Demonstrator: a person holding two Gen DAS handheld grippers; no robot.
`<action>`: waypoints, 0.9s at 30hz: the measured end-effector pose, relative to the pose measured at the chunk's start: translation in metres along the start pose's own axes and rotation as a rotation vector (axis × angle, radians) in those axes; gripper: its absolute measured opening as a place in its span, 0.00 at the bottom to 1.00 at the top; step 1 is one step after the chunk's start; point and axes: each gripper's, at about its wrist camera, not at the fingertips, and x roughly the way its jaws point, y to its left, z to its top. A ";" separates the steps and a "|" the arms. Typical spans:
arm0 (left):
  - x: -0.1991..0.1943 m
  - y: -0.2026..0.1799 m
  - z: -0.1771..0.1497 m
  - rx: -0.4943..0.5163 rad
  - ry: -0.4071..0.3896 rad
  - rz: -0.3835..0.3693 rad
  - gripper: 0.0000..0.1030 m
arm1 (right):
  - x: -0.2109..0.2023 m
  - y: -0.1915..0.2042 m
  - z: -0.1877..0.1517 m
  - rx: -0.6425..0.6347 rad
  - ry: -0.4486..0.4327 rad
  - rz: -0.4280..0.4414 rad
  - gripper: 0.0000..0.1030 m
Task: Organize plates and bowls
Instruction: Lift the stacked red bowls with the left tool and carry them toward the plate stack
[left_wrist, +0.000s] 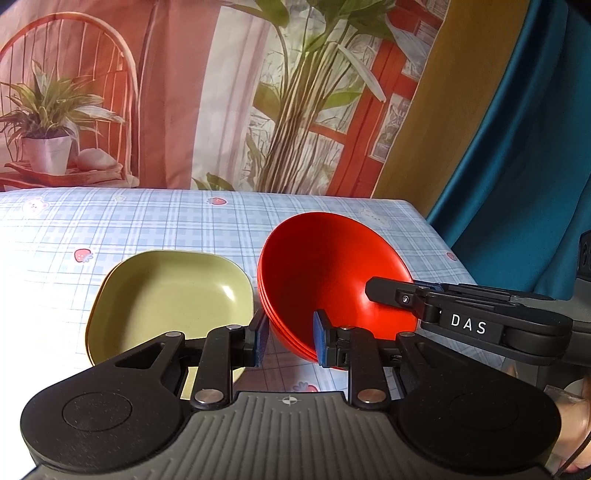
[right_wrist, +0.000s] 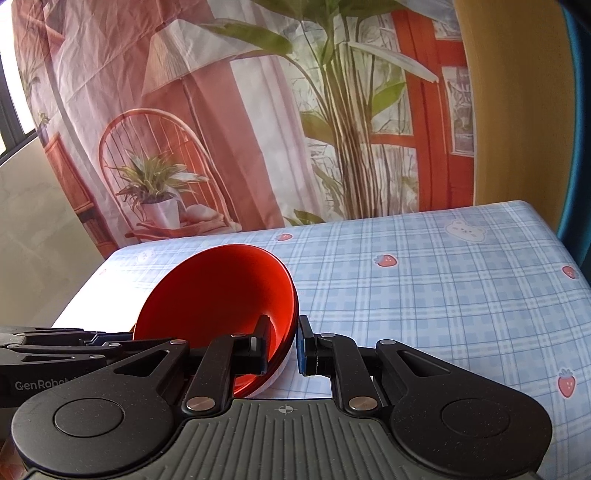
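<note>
A: Jaws first, please. What is each pair doing?

B: On the right gripper (right_wrist: 282, 345) the jaws are narrow, clamped across the rim of the stack of red bowls (right_wrist: 218, 306), one pad inside the bowl and one outside. The stack tilts on edge, its open side facing away from the jaws toward the left. On the left gripper (left_wrist: 290, 341) the jaws stand apart, holding nothing. The red rim sits just ahead of their right pad (left_wrist: 319, 341), though I cannot tell if they touch.

A: Where is everything else?

B: Ahead and left of the left jaws lie the yellow-green square plates (left_wrist: 166, 295), nested flat on the bench (left_wrist: 147, 221), which has a blue checked cloth. The red stack sits just beside them.

A: How should this step go?

B: My judgement: keep the right grip firm on all the rims, since nested bowls may slip apart. Lower the stack slowly until its base lies flat, then release.
</note>
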 end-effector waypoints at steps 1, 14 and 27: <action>0.000 0.002 0.001 -0.002 -0.003 0.002 0.25 | 0.001 0.003 0.001 -0.005 0.002 0.000 0.13; -0.012 0.033 0.003 -0.040 -0.024 0.027 0.25 | 0.021 0.039 0.007 -0.041 0.026 0.022 0.13; -0.009 0.072 0.015 -0.108 -0.028 0.038 0.25 | 0.051 0.072 0.022 -0.093 0.053 0.035 0.13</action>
